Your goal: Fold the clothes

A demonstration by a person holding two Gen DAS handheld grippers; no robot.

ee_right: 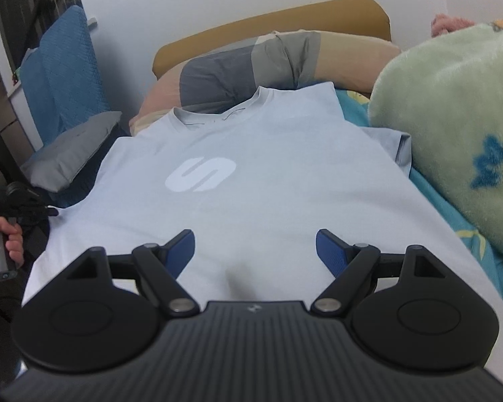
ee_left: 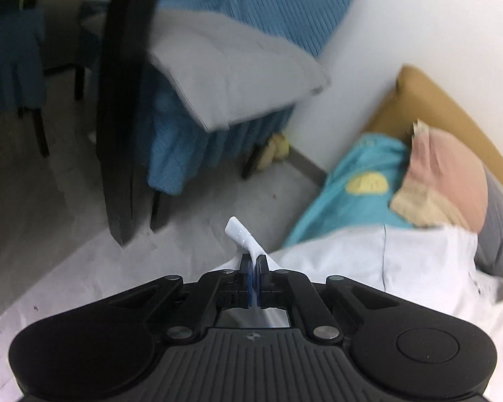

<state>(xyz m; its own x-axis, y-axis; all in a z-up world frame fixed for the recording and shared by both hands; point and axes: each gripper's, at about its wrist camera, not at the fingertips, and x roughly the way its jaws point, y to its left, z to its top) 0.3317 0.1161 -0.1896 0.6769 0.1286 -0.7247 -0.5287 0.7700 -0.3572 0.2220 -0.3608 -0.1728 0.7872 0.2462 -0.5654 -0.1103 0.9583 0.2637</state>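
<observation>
A pale blue T-shirt (ee_right: pixel 251 154) with a white logo (ee_right: pixel 200 174) lies flat, front up, on the bed, its collar toward the pillows. My right gripper (ee_right: pixel 255 244) hovers open over the shirt's lower part, with nothing between its blue pads. My left gripper (ee_left: pixel 253 263) is shut on a fold of the shirt's left edge. A strip of the fabric (ee_left: pixel 241 234) sticks up past the fingertips. The rest of the shirt (ee_left: pixel 402 261) spreads to the right of it. In the right wrist view, the left gripper (ee_right: pixel 20 204) and the hand (ee_right: pixel 0 238) holding it show at the shirt's left edge.
Striped pillows (ee_right: pixel 251 60) lie against a mustard headboard (ee_right: pixel 285 16). A fluffy green blanket (ee_right: pixel 452 134) crowds the shirt's right side on the teal sheet (ee_left: pixel 352 194). Left of the bed stand a blue-covered chair (ee_left: pixel 251 10) with a grey cushion (ee_left: pixel 224 67) and a dark chair frame (ee_left: pixel 124 100).
</observation>
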